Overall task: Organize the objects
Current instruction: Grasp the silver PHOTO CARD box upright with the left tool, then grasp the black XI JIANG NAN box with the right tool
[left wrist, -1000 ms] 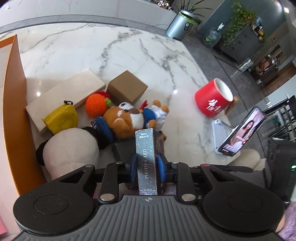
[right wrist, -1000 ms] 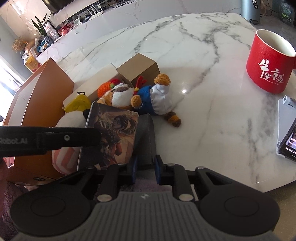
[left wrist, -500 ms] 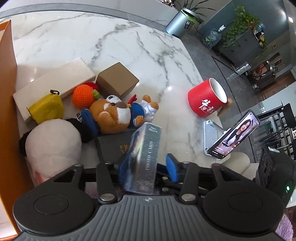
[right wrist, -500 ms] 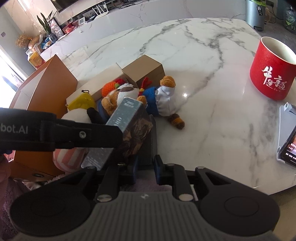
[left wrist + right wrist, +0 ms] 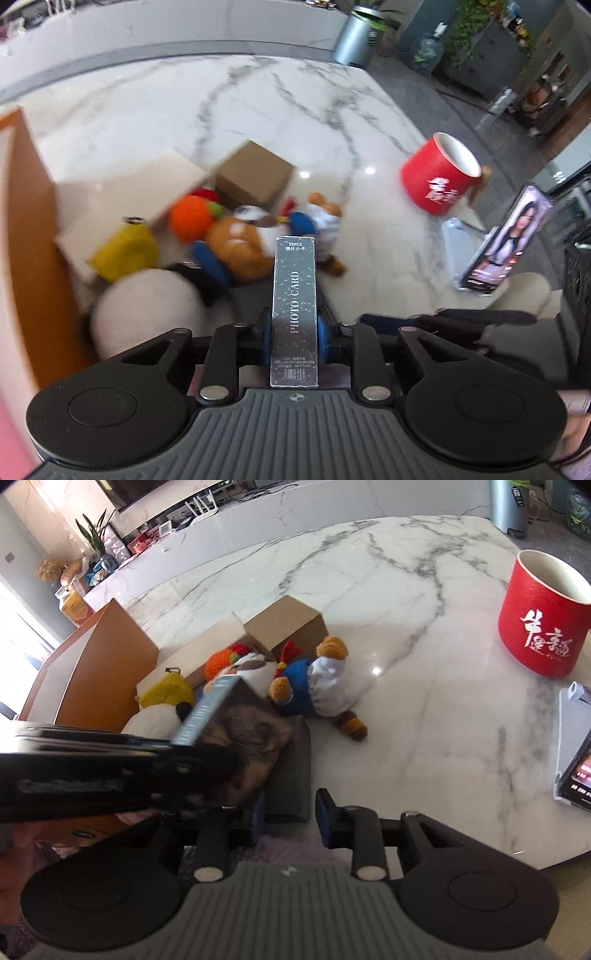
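**Between the pads: card box re-gripped by its narrow sides**

In the left tool [image 5: 294, 334], the silver photo card box [image 5: 294, 314] is now sitting edge-on, its spine facing the camera and the blue pads [image 5: 322, 338] pressing on both narrow sides. Half a second ago the jaws were standing wide with the box tilting loose between them; they have just been closing on it again, so the hold looks secure enough for carrying it off to its place. The right tool [image 5: 289, 814] has just been opening and is gripping nothing; a dark flat case [image 5: 293, 775] is lying on the tabletop [image 5: 424, 686] just beyond its tips.

At 11 o'clock of the held box, soft toys [image 5: 240, 247] are crowding together against a brown carton [image 5: 253, 179], closed as far as I can tell. At 9 o'clock an orange container [image 5: 26, 229] is standing, its inside hidden. At 2 o'clock the red cup [image 5: 439, 181] is showing only a pale inner wall.
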A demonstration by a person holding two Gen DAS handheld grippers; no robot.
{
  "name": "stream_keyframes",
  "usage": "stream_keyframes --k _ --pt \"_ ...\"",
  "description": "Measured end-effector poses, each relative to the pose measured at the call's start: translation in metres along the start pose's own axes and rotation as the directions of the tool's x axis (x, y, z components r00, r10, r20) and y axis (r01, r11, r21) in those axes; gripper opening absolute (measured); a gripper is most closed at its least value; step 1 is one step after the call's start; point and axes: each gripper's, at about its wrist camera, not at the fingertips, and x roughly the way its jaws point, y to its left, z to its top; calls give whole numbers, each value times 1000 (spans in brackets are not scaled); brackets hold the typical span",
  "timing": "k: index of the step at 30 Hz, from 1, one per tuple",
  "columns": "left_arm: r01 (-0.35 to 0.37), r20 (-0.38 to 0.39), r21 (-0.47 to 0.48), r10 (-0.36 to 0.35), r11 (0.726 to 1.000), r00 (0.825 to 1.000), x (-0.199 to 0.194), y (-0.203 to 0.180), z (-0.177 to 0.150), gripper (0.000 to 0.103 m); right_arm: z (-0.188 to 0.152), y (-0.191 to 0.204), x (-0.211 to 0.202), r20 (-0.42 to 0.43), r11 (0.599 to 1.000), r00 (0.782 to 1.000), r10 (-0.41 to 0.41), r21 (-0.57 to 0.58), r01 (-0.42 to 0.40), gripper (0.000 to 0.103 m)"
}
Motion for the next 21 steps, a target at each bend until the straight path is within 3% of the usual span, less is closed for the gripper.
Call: stream_keyframes --k 3,10,13,18,21 --pt "-79 -9 1 79 997 997 -4 8 -3 27 5 -5 5 -17 998 999 44 40 -44 40" --pt "-141 -3 7 141 990 990 -6 14 -12 27 16 -13 20 -69 989 991 117 96 -111 54" --pt "-162 -20 28 163 986 986 0 10 -12 27 21 -20 27 -98 983 985 141 131 -128 55" --pt "-129 -66 -21 127 991 990 12 19 -17 27 27 -26 47 -196 967 958 209 187 -173 58" --pt "-102 -85 -59 97 993 992 20 25 -21 27 29 -34 52 -195 944 944 266 249 -214 64"
